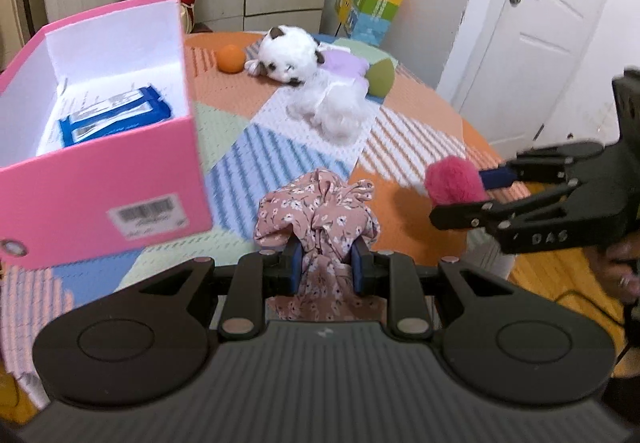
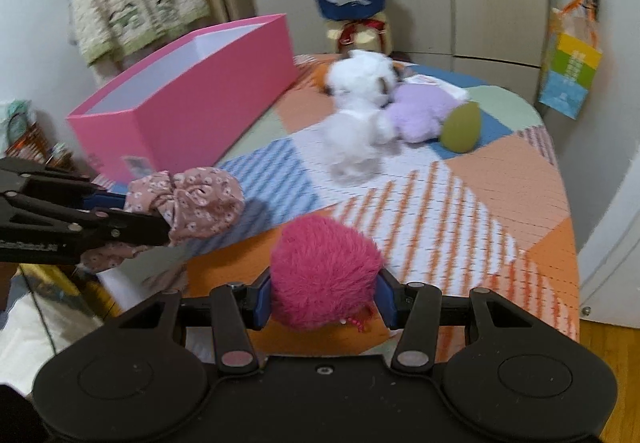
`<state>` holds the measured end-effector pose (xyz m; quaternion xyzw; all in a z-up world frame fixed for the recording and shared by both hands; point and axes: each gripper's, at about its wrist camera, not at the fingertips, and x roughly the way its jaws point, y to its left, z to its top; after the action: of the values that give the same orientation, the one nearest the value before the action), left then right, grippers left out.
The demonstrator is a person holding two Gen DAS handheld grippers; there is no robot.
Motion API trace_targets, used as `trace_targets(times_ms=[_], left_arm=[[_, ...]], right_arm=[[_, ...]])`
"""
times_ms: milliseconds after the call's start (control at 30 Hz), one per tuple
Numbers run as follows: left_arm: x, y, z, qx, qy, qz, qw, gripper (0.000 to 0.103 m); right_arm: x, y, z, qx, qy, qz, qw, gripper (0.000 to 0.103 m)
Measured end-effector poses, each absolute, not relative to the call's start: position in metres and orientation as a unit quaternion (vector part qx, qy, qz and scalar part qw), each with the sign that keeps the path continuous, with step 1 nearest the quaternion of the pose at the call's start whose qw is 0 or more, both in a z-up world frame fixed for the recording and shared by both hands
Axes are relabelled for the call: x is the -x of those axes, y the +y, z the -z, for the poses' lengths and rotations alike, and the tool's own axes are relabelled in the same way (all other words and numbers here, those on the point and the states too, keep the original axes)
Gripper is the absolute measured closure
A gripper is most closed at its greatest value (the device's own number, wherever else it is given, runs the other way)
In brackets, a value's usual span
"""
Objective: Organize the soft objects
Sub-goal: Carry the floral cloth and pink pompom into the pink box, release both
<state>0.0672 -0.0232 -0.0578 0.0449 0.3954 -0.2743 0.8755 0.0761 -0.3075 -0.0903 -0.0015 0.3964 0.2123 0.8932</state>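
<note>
The floral cloth (image 1: pixel 316 211), a thin pink fabric printed with small white flowers and bunched into soft folds, was pinched between the blue pads of the left gripper (image 1: pixel 326 263) and hung above the table edge, just to the right of the pink box (image 1: pixel 100 195). The pink pom-pom (image 2: pixel 324 271), round and shaggy (a few beads dangled beneath it), was squeezed between the right gripper's (image 2: pixel 324 301) pads, further out from the box than the cloth and also clear of the table.

The box was an open rectangular carton, glossy pink outside and white inside, with a barcode label on its near end. Inside it lay a flat blue packet (image 1: pixel 116 115) on printed paper.

Beyond the box, on the quilted patchwork tablecloth (image 1: pixel 400 147) of orange, blue, green and striped panels, lay a fluffy white stuffed dog (image 1: pixel 308 79) in a lilac garment. A smooth orange ball (image 1: pixel 231 58) sat between the dog and the box, and a green egg-shaped cushion (image 1: pixel 380 77) lay on the dog's far side.
</note>
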Motion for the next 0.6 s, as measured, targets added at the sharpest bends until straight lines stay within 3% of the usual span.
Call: trace_targets(times_ms=[233, 600], left_arm=[[-0.052, 0.010, 0.042, -0.047, 0.430, 0.289, 0.854, 0.080], [-0.042, 0.057, -0.015, -0.062, 0.389, 0.272, 0.878, 0.080]], right_arm=[[-0.073, -0.272, 0.061, 0.027, 0.415, -0.284, 0.864, 0.048], [-0.075, -0.211, -0.005, 0.068, 0.372, -0.377, 0.846, 0.048]])
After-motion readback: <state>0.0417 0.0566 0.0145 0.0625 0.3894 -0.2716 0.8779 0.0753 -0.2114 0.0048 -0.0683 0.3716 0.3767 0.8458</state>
